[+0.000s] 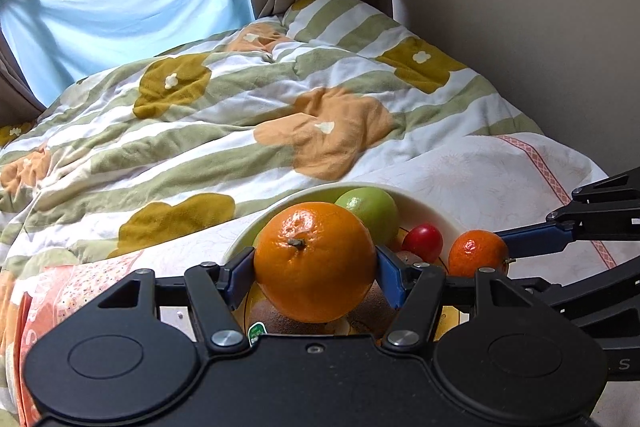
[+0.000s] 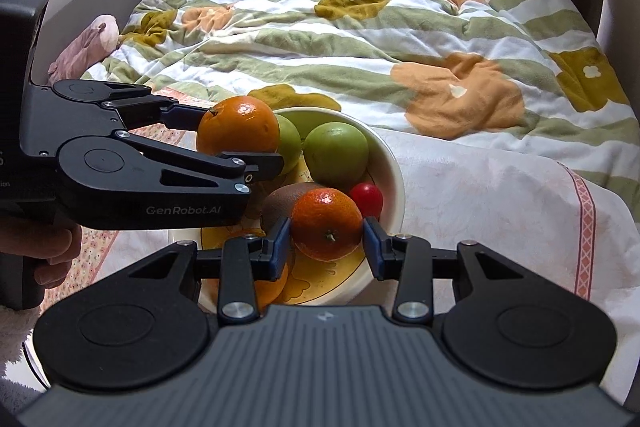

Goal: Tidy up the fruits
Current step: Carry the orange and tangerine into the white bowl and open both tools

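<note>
2 fruits are gripped above the bowl (image 2: pixel 394 163): the right gripper (image 2: pixel 326 241) clamps a mandarin (image 2: pixel 326 225), the left gripper (image 1: pixel 314 277) clamps an orange (image 1: pixel 316 261). 2 green fruits (image 2: pixel 336 155), 1 kiwi (image 2: pixel 280 205) and 1 cherry tomato (image 2: pixel 367 199) lie inside; sorting appears incomplete.
</note>
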Demonstrator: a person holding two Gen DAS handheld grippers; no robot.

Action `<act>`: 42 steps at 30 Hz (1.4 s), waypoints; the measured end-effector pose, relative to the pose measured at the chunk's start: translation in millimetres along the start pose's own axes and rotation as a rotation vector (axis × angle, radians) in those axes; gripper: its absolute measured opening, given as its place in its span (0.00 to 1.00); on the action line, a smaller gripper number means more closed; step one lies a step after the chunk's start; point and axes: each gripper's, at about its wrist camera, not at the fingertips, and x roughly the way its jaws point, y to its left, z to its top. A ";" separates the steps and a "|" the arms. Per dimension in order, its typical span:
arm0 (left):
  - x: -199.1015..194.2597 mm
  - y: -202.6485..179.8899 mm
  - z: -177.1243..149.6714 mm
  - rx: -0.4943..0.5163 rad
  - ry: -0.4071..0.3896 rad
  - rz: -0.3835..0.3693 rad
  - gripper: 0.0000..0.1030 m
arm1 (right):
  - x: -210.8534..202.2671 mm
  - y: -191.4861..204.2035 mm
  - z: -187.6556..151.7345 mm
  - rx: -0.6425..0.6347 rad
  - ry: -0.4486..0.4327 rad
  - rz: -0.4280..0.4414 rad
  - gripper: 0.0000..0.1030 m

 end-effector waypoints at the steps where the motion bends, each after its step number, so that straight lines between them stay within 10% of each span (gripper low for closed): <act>1: 1.2 -1.3 -0.8 0.007 0.003 0.002 0.65 | 1.3 -1.7 -0.4 0.002 0.003 0.003 0.52; 8: -0.6 -4.3 -1.9 0.020 -0.017 0.016 0.88 | 2.3 -7.8 -4.5 0.025 0.016 0.010 0.52; 38: -76.5 30.5 -55.7 -0.099 -0.035 0.070 0.89 | 14.5 10.0 -22.7 -0.046 0.029 -0.005 0.54; 42: -77.2 32.2 -58.2 -0.115 -0.031 0.075 0.89 | 11.8 9.5 -23.8 -0.040 0.010 -0.004 0.79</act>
